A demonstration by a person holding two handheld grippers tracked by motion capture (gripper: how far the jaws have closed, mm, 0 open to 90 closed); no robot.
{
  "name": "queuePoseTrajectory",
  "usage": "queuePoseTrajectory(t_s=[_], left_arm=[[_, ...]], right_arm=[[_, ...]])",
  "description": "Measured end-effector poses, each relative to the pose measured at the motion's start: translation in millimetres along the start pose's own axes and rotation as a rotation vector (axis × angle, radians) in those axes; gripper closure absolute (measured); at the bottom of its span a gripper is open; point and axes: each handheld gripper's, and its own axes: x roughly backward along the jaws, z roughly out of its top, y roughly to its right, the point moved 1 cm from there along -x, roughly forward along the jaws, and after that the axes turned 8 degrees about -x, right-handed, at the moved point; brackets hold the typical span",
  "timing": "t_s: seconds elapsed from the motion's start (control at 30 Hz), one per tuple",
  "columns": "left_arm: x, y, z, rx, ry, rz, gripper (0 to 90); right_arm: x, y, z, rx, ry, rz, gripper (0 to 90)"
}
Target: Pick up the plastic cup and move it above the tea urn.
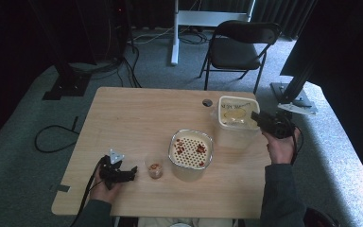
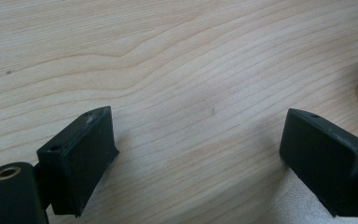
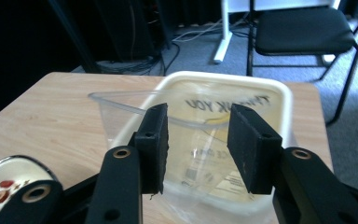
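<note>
Two claws apart: right claw (image 3: 198,149) astride clear container (image 3: 242,107) rim, left claw (image 2: 200,163) over bare table (image 2: 168,56).

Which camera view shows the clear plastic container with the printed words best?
The right gripper view: the clear container stands close, with mirrored print readable through its wall, just beyond the right gripper. The high view shows it small, at the table's right side. The left gripper view shows bare table.

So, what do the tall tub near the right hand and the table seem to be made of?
Tub: likely thin clear plastic, glossy; printed letters show through its wall. Table: pale wood or wood-look laminate, matt; grain lines run across it.
</note>
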Motion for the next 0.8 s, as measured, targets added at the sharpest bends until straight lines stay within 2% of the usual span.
queuePoseTrajectory(t_s=[0.13, 0.23, 0.27, 0.37, 0.5, 0.53, 0.6, 0.7, 0.8], left_arm=[[0.1, -0.1, 0.0, -0.001, -0.001, -0.001, 11.0], [0.1, -0.1, 0.0, 0.000, 0.000, -0.001, 10.9], [0.1, -0.1, 0.0, -0.002, -0.002, 0.000, 10.9], [0.1, -0.1, 0.0, -0.002, -0.002, 0.000, 10.9], [0.0, -0.1, 0.0, -0.001, -0.001, 0.000, 10.9], [-0.1, -0.1, 0.1, -0.001, 0.000, 0.000, 10.9], [-0.1, -0.1, 0.1, 0.000, -0.001, 0.000, 10.9], [-0.1, 0.0, 0.1, 0.001, 0.000, 0.001, 10.9], [-0.1, 0.0, 0.1, 0.001, 0.000, 0.001, 10.9]], right_arm=[[2.4, -0.6, -1.5, 0.031, 0.032, -0.076, 45.2], [3.6, 4.9, -2.5, 0.031, 0.025, -0.068, 43.3], [0.6, 10.0, -3.9, 0.043, -0.019, -0.047, 35.8], [-6.7, 11.6, -5.8, 0.084, -0.055, -0.046, 34.7], [-12.8, 5.6, -3.5, 0.120, -0.034, -0.028, 42.9], [-13.1, 2.2, -2.3, 0.135, -0.024, -0.037, 45.0], [-12.3, -3.6, 1.4, 0.147, -0.001, -0.036, 52.9], [-9.4, -6.3, 10.2, 0.120, 0.035, -0.048, 62.6], [-8.1, -2.2, 16.9, 0.075, 0.048, -0.074, 63.3]])
